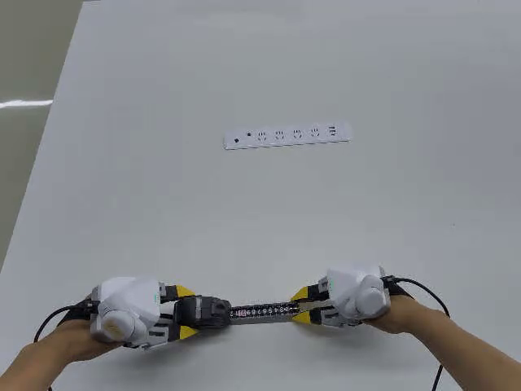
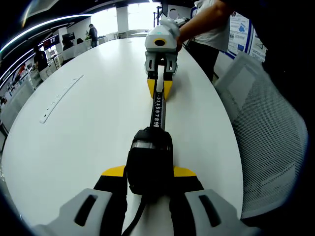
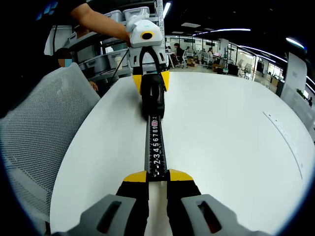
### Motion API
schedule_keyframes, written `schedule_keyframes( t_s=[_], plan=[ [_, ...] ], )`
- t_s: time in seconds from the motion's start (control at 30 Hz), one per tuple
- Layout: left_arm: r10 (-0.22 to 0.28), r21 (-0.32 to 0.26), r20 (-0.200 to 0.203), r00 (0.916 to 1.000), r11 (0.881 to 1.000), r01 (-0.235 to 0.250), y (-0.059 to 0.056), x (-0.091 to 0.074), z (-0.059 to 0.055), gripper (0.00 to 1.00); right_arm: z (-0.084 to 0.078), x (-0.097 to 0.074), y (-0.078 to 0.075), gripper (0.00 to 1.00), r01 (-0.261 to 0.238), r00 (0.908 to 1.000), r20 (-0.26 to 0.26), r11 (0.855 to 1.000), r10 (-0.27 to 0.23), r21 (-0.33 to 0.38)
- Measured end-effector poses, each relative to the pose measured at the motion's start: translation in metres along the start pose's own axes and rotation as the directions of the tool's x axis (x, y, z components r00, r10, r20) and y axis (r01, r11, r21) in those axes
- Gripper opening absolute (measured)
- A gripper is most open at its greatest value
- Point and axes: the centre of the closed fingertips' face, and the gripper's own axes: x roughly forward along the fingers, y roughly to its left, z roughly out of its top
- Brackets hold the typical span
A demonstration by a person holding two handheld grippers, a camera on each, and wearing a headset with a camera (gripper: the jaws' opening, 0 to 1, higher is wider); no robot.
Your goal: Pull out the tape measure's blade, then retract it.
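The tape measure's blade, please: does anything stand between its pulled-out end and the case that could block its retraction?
Nothing visible does. The blade runs straight from the right gripper to the case in the left gripper; the power strip lies well beyond.

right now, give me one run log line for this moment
left gripper: shut on tape measure | right gripper: shut on blade | blade: partly out, straight between grippers | retract: pending
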Motion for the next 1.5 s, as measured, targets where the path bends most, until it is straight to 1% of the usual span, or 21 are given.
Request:
schedule_keyframes(
  t_s=[0.7, 0.97, 1.5],
  plan=[
    [-0.004, -0.004, -0.005, 1.0, 1.0, 0.004, 0.0, 0.001, 0.0, 0.29, -0.013, -0.01, -0.001, 0.1, 0.008, 0.9999, -0.006, 1.0, -0.008, 0.009],
    [-0.006, -0.009, -0.004, 1.0, 1.0, 0.006, 0.0, 0.001, 0.001, 0.29, -0.016, -0.016, -0.001, 0.1, 0.009, 0.9999, -0.008, 1.0, -0.009, 0.01],
    [-0.012, -0.006, -0.013, 0.9998, 1.0, 0.012, 0.001, 0.002, 0.0, 0.29, -0.021, -0.022, -0.002, 0.1, 0.007, 0.9999, -0.008, 1.0, -0.007, 0.004]
  ],
)
